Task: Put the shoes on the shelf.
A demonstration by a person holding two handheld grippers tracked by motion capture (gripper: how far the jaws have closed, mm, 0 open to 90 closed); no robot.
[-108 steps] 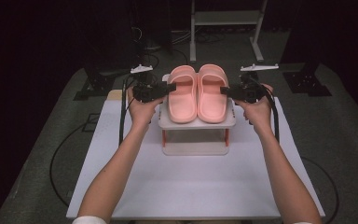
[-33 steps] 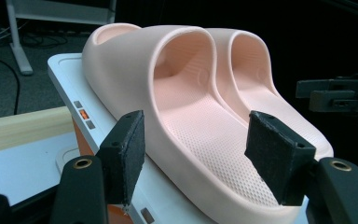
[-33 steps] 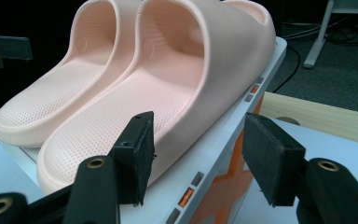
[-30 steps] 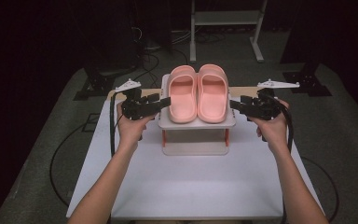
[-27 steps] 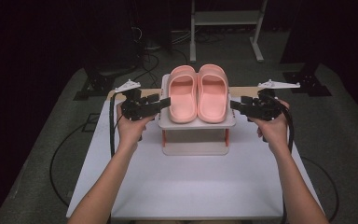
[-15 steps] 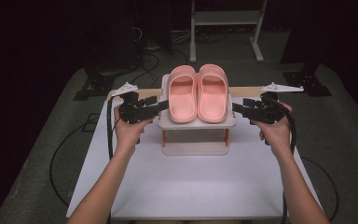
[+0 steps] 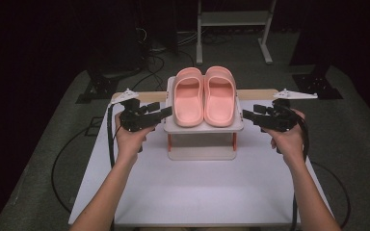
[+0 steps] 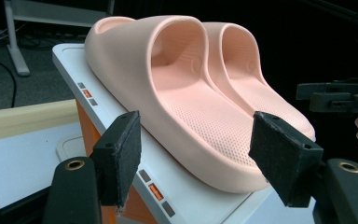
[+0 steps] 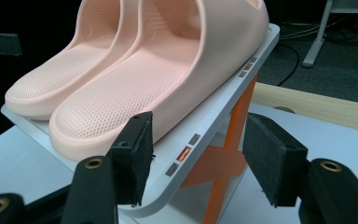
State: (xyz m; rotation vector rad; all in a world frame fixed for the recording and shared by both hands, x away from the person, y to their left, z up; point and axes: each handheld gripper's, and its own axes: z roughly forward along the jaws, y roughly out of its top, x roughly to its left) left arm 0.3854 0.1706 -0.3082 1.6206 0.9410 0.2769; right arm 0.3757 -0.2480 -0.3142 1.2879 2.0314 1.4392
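Spreading across most of the high view, the white table (image 7: 197, 192) carries a small white shelf stand (image 7: 203, 128) with orange legs near its far middle, and a pale wooden strip (image 7: 257, 94) runs along the far edge behind it. On the stand's top lie two pink slides (image 7: 204, 96) side by side, toes pointing away from the person, their inner edges touching. The person's forearms come up from the bottom on either side of the stand. The left gripper (image 7: 166, 112) is held level just off the stand's left edge, its tips close beside it; its jaws have just been opening and stand apart with nothing pinched, the near slide's heel framed between the pads. The right gripper (image 7: 244, 114) mirrors it just off the right edge, jaws likewise released and gripping nothing.
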